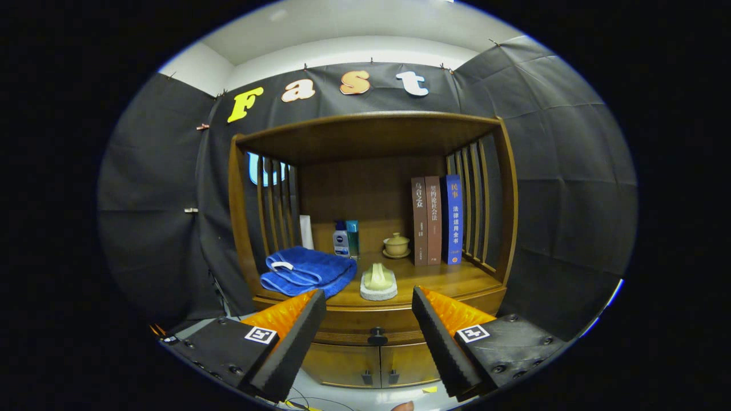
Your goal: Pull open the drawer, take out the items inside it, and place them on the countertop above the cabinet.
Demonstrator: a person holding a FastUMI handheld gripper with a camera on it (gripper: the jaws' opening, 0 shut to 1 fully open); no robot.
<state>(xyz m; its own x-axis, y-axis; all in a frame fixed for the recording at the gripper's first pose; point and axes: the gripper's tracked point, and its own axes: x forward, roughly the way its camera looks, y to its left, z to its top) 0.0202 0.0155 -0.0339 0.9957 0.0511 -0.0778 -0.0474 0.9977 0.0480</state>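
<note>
A wooden cabinet [371,319] stands ahead with a shelf hutch on top. Its drawer [365,330] sits closed under the countertop [445,279], with a dark round knob [377,337] at its middle. My gripper [369,308] is open, held back from the cabinet, and the knob shows in the gap between my fingers, a little below their tips. Nothing is between the fingers. The drawer's contents are hidden.
On the countertop lie a folded blue towel [308,273], a pale green piece on a white pad [378,283], bottles [345,238], a lidded cup [396,245] and three upright books [437,220]. Two small cabinet doors [377,365] sit below the drawer. Slatted side rails flank the shelf.
</note>
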